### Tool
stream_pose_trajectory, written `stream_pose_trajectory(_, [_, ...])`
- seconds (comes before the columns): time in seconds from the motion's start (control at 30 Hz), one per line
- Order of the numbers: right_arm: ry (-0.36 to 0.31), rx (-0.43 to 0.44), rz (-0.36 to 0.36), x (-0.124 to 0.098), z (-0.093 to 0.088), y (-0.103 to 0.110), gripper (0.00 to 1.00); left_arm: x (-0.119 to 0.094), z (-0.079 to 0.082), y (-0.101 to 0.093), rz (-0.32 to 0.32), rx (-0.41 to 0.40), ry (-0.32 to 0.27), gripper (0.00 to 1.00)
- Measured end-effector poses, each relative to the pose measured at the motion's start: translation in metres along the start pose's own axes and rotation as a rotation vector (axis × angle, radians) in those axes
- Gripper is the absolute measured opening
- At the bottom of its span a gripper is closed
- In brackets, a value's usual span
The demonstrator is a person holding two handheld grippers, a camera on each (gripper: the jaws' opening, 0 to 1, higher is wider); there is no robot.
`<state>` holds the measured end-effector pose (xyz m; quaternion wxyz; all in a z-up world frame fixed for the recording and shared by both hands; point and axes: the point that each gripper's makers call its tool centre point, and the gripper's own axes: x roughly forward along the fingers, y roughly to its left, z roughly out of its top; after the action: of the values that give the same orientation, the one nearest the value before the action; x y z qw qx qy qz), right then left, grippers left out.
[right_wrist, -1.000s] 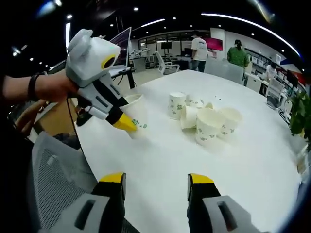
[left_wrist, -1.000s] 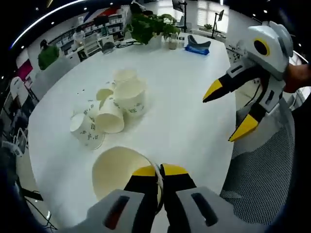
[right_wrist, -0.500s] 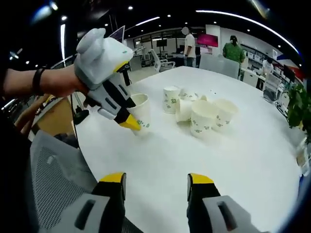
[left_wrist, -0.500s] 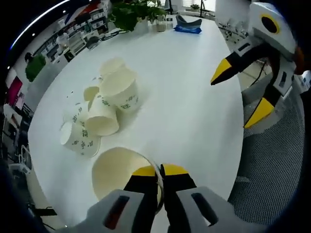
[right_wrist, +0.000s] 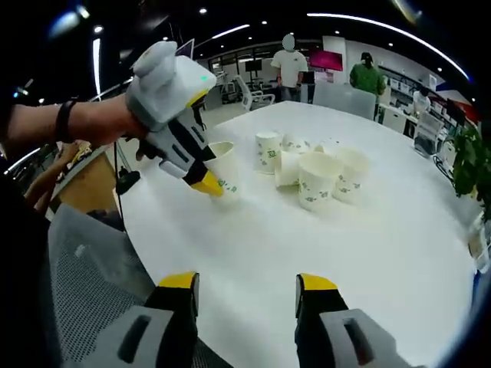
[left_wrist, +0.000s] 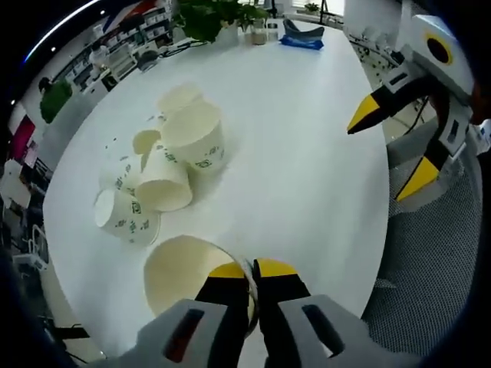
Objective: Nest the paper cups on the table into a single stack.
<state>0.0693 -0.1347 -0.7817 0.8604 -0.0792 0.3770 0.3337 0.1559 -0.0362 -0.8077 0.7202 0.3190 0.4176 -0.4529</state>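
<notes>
**Left tongs hold cup; cluster ahead**

The left gripper (left_wrist: 252,270) is clamped on the rim of a paper cup (left_wrist: 184,268). The right gripper (right_wrist: 247,284) stands parted, empty. The loose cups (left_wrist: 165,169) lie clustered mid-table (left_wrist: 307,153), ahead-left of the held cup, nearer the left gripper.

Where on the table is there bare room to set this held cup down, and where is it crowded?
Bare tabletop runs from the cup cluster to the near edge ahead of the open right gripper. More lies between the cluster and the plant at the far end. It is crowded around the cluster, beside the held cup in the left gripper.
</notes>
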Motion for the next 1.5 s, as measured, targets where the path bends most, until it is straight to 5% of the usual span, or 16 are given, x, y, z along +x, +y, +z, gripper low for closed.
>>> stream_pose_trajectory(0.67, [0.004,0.011,0.003,0.004,-0.002,-0.003,0.49,-0.001,0.003,0.005,-0.007,-0.012,-0.001,0.06])
stream_pose_trajectory(0.93, [0.006,0.010,0.006,0.005,-0.002,-0.004,0.49,-0.010,0.003,0.008,0.004,-0.038,-0.021,0.19])
stream_pose_trajectory(1.17, [-0.001,0.010,0.007,0.008,0.003,-0.006,0.49,-0.022,0.002,0.006,-0.006,-0.121,-0.085,0.34])
stream_pose_trajectory(1.5, [-0.006,0.001,0.003,0.008,0.010,-0.012,0.49,-0.061,0.013,0.011,-0.015,-0.328,-0.306,0.51])
